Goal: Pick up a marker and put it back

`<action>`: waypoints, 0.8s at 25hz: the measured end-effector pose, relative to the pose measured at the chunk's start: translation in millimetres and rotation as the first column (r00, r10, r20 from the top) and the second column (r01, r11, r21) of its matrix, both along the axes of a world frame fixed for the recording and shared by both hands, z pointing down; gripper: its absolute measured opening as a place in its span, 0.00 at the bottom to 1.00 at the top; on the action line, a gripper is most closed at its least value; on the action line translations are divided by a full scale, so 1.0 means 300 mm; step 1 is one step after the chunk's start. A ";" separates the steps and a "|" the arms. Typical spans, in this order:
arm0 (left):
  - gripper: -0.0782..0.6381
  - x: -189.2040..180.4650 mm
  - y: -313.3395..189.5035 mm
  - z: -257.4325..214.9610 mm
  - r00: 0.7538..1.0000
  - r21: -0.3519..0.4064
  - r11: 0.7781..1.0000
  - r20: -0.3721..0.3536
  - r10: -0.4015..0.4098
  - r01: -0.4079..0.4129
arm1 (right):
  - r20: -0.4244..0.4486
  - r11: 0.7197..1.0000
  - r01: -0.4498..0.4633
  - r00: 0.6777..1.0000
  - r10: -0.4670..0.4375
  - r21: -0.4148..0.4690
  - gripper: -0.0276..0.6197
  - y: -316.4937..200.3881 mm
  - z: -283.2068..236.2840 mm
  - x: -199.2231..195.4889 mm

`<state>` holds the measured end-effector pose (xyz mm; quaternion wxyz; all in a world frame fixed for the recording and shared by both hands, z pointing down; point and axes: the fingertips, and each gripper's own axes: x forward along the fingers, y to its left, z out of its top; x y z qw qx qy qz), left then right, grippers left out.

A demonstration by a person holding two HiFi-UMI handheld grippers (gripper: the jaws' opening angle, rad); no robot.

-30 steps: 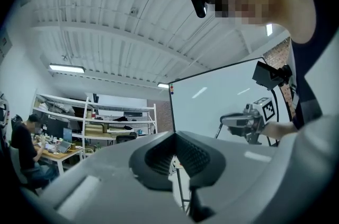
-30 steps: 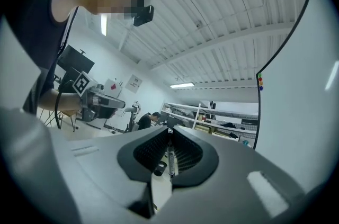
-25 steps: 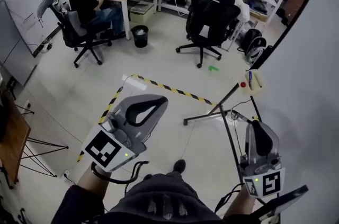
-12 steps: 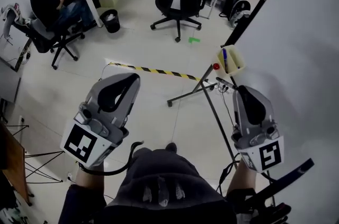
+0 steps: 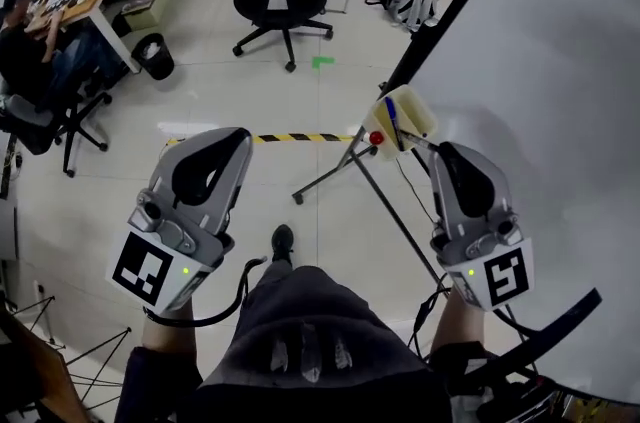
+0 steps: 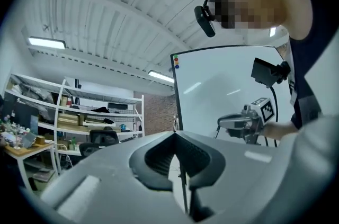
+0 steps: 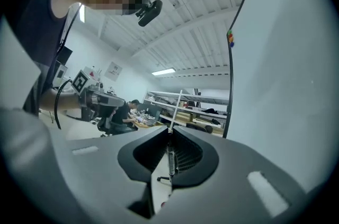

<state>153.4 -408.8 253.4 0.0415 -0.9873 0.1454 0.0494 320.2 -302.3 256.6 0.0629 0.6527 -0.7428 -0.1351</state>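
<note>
Lower frame: the left tool (image 5: pixel 238 139) and right tool (image 5: pixel 447 153) are shown clenched, with nothing grasped. Just beyond the right tool, at upper centre, the blue marker (image 5: pixel 392 115) is seen in a beige holder (image 5: pixel 415 105) at the whiteboard (image 5: pixel 540 61) edge.

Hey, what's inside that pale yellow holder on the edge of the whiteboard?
A blue marker stands inside the holder. The holder's walls cover the marker's lower end and the bottom of the holder, so anything else in there cannot be seen.
</note>
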 end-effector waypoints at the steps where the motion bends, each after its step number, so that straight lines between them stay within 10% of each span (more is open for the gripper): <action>1: 0.12 0.021 -0.042 0.004 1.000 -0.004 1.000 -0.003 0.025 -0.025 | 0.000 1.000 -0.023 1.000 0.023 -0.006 0.09 -0.029 0.001 0.009; 20: 0.12 0.412 -0.345 0.085 0.944 -0.030 0.944 0.039 0.329 -0.328 | 0.112 0.961 -0.217 0.965 0.238 -0.171 0.09 -0.322 0.257 0.167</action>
